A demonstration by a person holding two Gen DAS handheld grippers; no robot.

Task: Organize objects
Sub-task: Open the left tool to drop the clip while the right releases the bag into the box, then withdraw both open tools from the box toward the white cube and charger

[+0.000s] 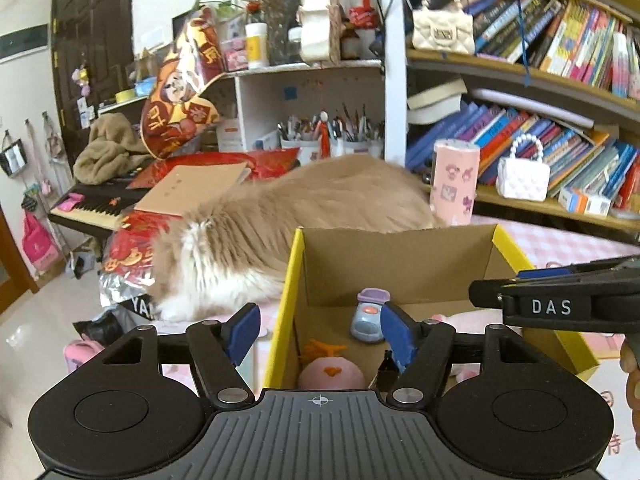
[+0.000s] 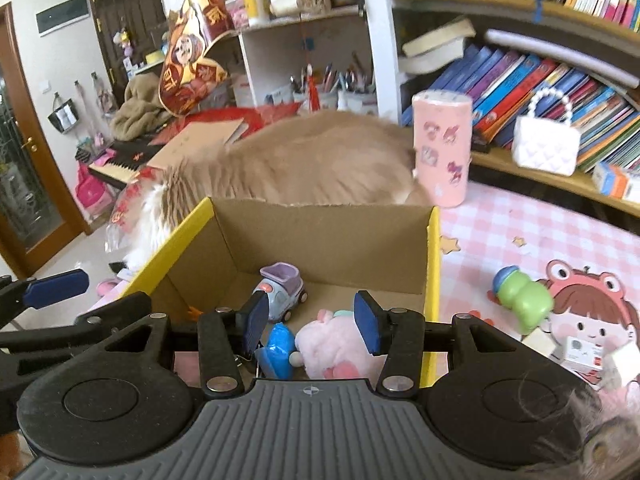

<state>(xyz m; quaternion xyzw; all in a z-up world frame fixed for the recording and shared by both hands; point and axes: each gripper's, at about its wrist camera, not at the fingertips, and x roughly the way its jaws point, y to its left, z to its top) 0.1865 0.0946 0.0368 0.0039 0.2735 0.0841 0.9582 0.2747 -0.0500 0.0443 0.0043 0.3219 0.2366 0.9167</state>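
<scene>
Both grippers are positioned over an open cardboard box point(image 2: 320, 236) with yellow rims, standing on a bench covered by a pink checked cloth point(image 2: 520, 232).

Left gripper point(image 1: 320, 330): jaws spread wide, nothing between the blue pads. In its view the box lies at 12 o'clock, with a pink round plush point(image 1: 331, 374) directly below the gap and a small grey toy car point(image 1: 368, 318) with a purple top further in, close to the right-hand pad.

Right gripper point(image 2: 312, 326): jaws likewise apart, gripping nothing. In its view a pink plush toy point(image 2: 336, 348) lies inside the box beneath the gap, touching a blue toy point(image 2: 280, 344) at its 9 o'clock. The toy car point(image 2: 282, 290) sits at 11 o'clock of the plush.

Outside the box, at 3 o'clock, a green toy point(image 2: 524, 300) lies on the cloth. A pink cylinder point(image 2: 442, 148) stands upright at 1 o'clock, just beyond the box corner. A long-haired cat point(image 2: 304, 160) lies directly behind the box.
</scene>
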